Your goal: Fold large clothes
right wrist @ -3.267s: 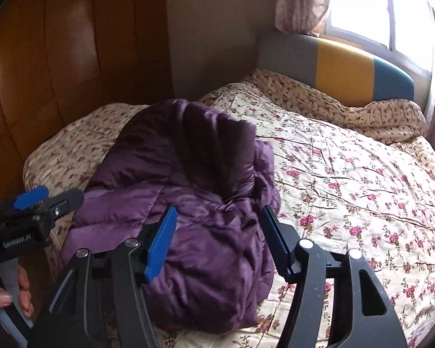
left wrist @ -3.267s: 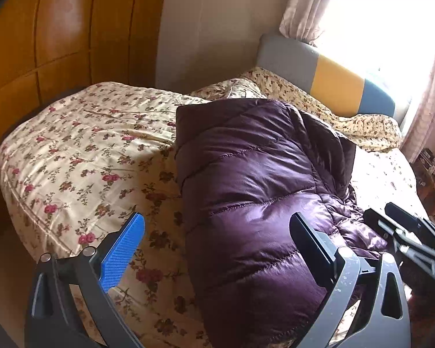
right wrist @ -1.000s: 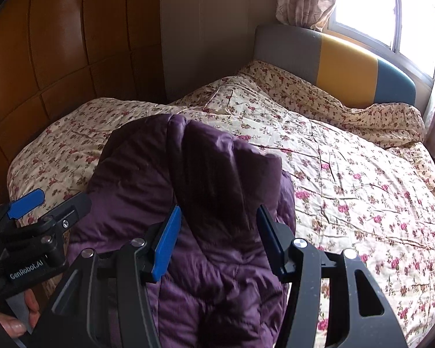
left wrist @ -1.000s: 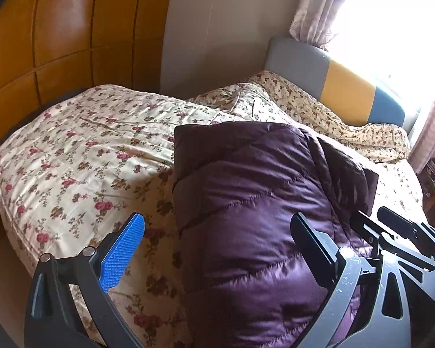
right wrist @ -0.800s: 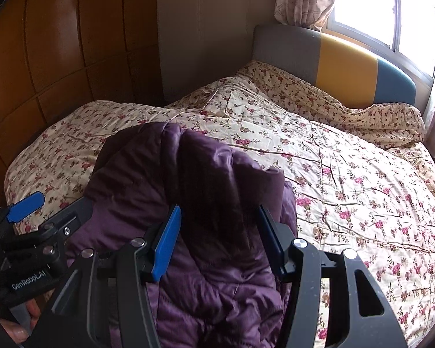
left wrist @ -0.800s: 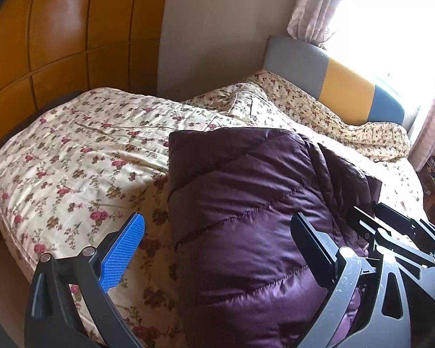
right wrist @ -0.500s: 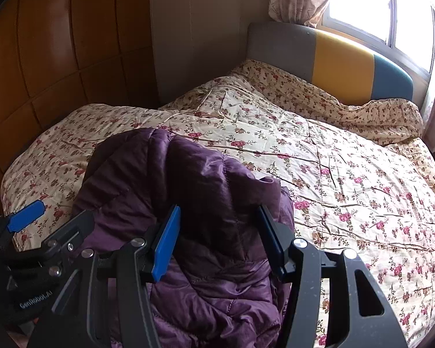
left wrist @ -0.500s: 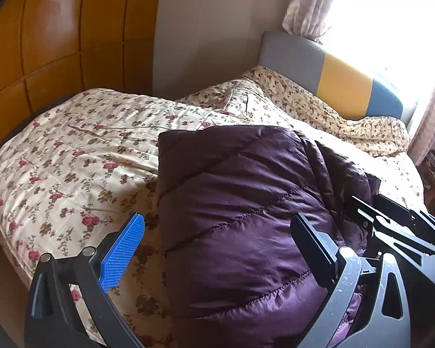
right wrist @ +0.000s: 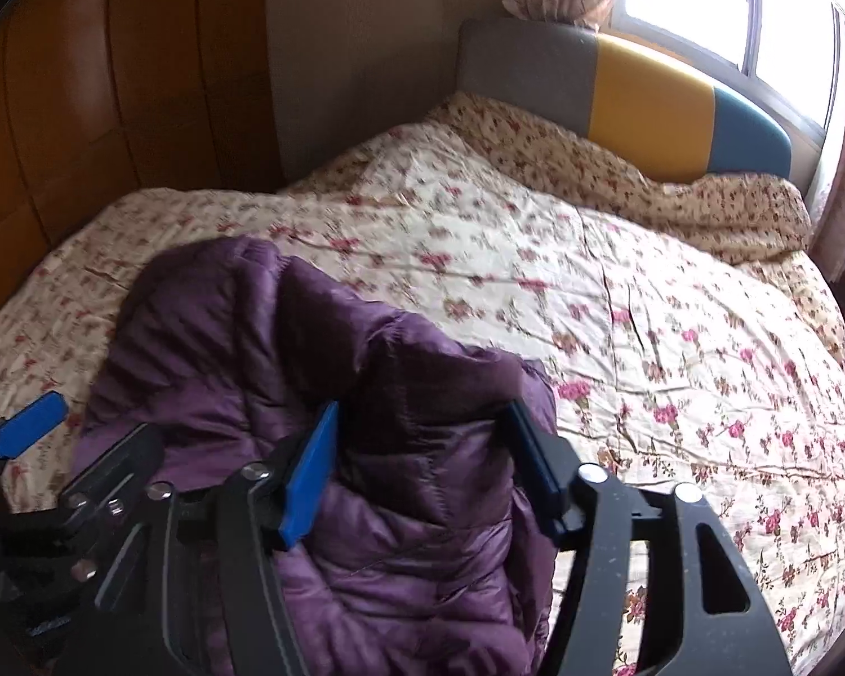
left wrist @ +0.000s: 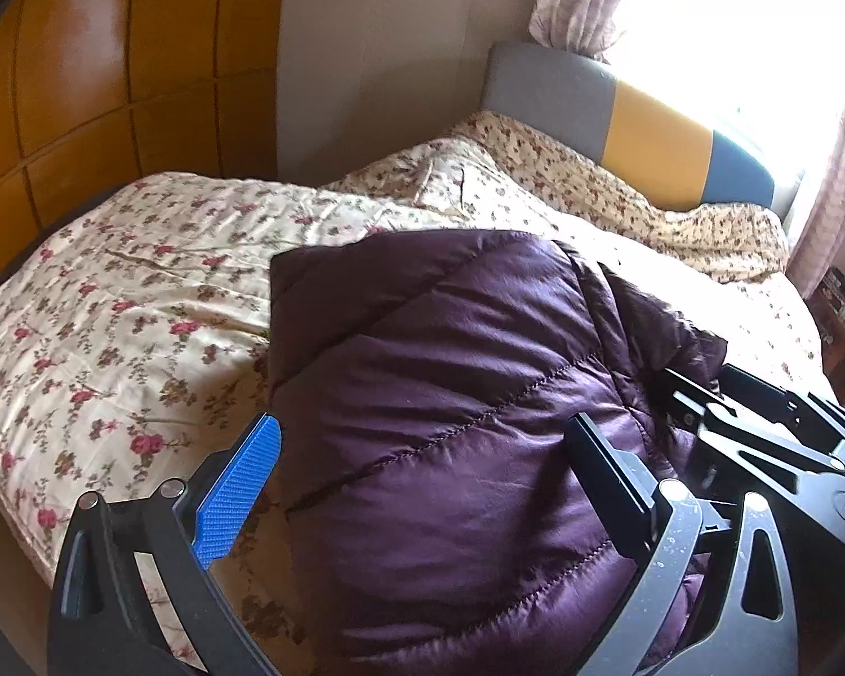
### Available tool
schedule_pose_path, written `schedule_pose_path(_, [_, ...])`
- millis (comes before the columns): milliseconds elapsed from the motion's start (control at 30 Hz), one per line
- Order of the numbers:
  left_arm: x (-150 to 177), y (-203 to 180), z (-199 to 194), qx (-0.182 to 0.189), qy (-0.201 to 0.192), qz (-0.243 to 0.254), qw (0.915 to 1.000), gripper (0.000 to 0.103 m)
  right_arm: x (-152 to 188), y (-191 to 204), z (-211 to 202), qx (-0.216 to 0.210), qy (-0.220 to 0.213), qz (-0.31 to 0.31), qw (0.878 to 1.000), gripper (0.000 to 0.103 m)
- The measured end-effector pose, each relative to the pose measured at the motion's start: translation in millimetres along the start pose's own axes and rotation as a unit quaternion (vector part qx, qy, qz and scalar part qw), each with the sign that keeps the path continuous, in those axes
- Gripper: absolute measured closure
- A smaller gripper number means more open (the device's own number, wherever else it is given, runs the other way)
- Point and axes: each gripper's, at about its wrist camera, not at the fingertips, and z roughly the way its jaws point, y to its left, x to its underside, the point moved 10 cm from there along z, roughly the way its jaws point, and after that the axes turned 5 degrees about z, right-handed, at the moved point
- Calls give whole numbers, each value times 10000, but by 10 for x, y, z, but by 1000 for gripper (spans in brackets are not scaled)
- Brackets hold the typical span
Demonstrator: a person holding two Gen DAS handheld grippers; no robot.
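Note:
A purple quilted down jacket (left wrist: 439, 383) lies folded in a thick bundle on the near part of the bed; it also shows in the right wrist view (right wrist: 310, 372). My left gripper (left wrist: 422, 479) is open, its jaws spread wide just above the jacket's near left part, holding nothing. My right gripper (right wrist: 417, 456) is open over the jacket's crumpled right side, and it appears at the right in the left wrist view (left wrist: 760, 434). The left gripper's blue pad (right wrist: 28, 428) shows at the left edge of the right wrist view.
The bed carries a cream floral quilt (right wrist: 619, 310) with bare quilt to the right and behind the jacket. A grey, yellow and blue headboard (right wrist: 636, 96) stands at the back under a bright window. Brown wooden wall panels (left wrist: 84, 90) line the left side.
Both grippers have moved in low over the jacket and closer to each other. Both stay open. The jacket bundle keeps its shape.

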Motion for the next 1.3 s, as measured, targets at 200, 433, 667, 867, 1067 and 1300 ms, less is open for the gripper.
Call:
schedule_pose_path(200, [97,-46,212,127,205,18,9997,3,141,-81,306,70,282,-6,9996,40])
schedule_pose_path(433, [199,-46,402,39,317,42,9995,3,279,-148,580,-77,545,45,9985,39])
schedule_pose_path(667, [188,-38,323,-39,157,61,9999,3,228,-216,437,-85,425,105,9990,37])
schedule_pose_path(867, [127,109,-22,-145,-83,-223,9996,3,202,-155,-29,-152,65,109,9998,32])
schedule_pose_path(1067, [251,136,-439,-401,-248,-174,9987,3,354,-91,-539,-216,-209,-35,9995,28])
schedule_pose_path(1300, [556,180,-826,-629,-358,-248,9971,3,690,-57,-959,-325,-306,-187,9988,24])
